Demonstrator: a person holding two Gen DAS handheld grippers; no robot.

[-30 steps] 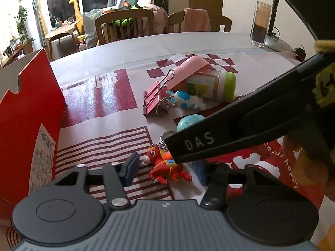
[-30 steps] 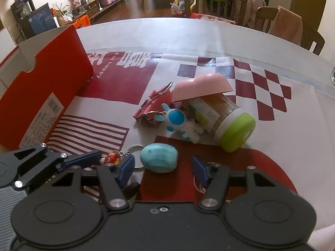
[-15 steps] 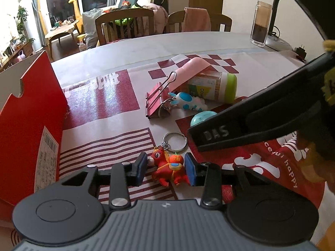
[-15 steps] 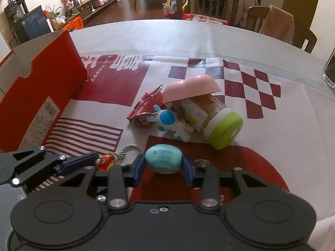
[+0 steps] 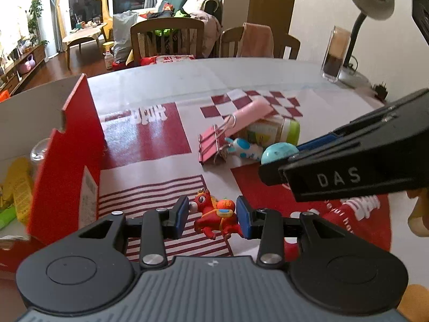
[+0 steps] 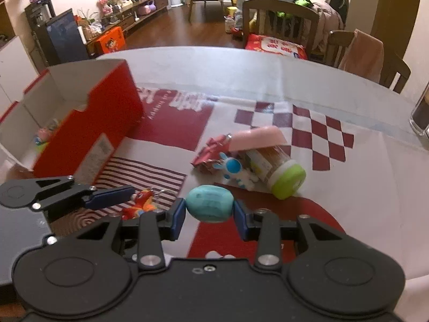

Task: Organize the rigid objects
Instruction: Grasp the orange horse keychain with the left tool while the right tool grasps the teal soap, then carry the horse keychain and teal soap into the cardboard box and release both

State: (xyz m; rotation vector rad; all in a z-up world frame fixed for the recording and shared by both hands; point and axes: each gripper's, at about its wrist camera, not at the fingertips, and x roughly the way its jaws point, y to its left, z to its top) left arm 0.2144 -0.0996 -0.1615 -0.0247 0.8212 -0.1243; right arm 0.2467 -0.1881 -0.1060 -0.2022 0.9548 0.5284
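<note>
left gripper (image 5: 211,216) clamped on red horse keychain (image 5: 214,214), right gripper (image 6: 209,212) pinching teal egg (image 6: 209,203); both off the mat bc they're prob headed for red box (image 6: 88,134) w/ the other bits

Hidden behind the right hand-held gripper (image 5: 278,158) in the left wrist view: the near side of the teal egg-shaped toy (image 5: 278,151). Partly covered by the pink bowl (image 6: 257,138): the upper part of the green-lidded jar (image 6: 278,169) and the far end of the red binder clip (image 6: 211,151). Too small and blurred to name: things inside the red box (image 6: 88,131), just a pinkish and green blur at its bottom. Cut off by the right edge: a dark glass (image 6: 421,115). Keyring of the red horse keychain (image 5: 214,213) out of sight in the left wrist view.
</note>
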